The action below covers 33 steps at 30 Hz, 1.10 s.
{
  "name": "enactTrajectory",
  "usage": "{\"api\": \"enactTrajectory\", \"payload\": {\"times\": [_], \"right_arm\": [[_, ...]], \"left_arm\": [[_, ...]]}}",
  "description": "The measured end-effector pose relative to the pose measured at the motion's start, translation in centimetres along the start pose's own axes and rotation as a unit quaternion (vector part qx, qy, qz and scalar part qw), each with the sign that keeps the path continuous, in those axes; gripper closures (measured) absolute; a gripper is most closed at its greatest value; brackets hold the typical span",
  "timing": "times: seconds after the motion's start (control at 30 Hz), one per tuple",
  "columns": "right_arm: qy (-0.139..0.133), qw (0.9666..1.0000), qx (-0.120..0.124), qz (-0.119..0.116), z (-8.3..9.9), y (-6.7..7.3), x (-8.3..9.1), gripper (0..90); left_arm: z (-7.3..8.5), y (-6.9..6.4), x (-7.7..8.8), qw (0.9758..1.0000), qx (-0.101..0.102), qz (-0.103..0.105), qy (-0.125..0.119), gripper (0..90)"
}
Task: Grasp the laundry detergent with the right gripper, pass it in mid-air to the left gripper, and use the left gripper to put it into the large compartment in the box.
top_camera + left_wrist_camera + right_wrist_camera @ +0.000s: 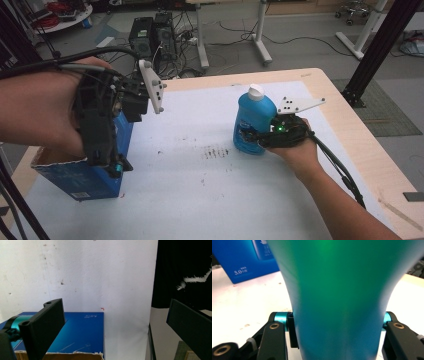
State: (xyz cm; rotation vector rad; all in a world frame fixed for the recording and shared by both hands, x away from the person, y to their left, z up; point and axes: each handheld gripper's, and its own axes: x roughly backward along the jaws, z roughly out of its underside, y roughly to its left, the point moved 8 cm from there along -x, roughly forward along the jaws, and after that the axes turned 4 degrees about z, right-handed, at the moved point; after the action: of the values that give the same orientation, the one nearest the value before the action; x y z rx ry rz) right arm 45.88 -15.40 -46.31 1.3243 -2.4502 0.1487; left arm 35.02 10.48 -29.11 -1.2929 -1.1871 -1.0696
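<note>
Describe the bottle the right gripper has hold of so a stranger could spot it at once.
Start at the white mat covering the wooden table, then look right of its middle. There stands a blue bottle, upright, clamped low by the right gripper. Its white cap and rounded body set it apart from the blue cardboard box at the left edge.

1. I count one blue bottle (254, 122) with a white cap, standing upright on the table right of the blue box.
2. I count one blue box (80, 177), open at the top, my landmark at the table's left edge.
3. I count two grippers: the left gripper (107, 150) above the box, the right gripper (260, 137) at the bottle, well right of the box.
4. I count one white sheet (200, 190) under the box.
</note>
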Motion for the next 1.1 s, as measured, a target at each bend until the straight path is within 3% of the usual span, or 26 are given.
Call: {"api": "enactTrajectory", "payload": {"times": [0.37, 0.63, 0.8, 0.83, 0.93, 1.1], "right_arm": [[-0.009, 0.9996, 0.011, -0.025, -2.2, 1.4, 2.1, 45.0], [-0.005, 0.9972, 0.04, -0.062, -4.2, 3.9, 3.0, 45.0], [-0.004, 0.9947, 0.057, -0.085, -5.2, 5.4, 3.2, 45.0], [-0.002, 0.9927, 0.067, -0.1, -5.7, 6.4, 3.2, 44.9], [0.001, 0.9909, 0.074, -0.112, -5.9, 7.2, 3.2, 44.9], [0.015, 0.984, 0.094, -0.15, -6.1, 9.5, 2.7, 44.9]], "left_arm": [[-1.2, 0.4, -0.2, 0.9999, -0.008, -0.007, -0.003, 1.7], [-2.3, 0.9, -0.2, 0.9999, -0.01, -0.006, -0.005, 1.6], [-2.6, 1.1, -0.3, 0.9999, -0.007, -0.005, -0.007, 1.6], [-2.7, 1.2, -0.4, 1.0, -0.005, -0.003, -0.006, 1.7], [-2.8, 1.3, -0.5, 1.0, -0.003, -0.001, -0.006, 1.7], [-3.2, 1.5, -0.6, 0.9999, 0.005, 0.0, -0.014, 1.7]]}}
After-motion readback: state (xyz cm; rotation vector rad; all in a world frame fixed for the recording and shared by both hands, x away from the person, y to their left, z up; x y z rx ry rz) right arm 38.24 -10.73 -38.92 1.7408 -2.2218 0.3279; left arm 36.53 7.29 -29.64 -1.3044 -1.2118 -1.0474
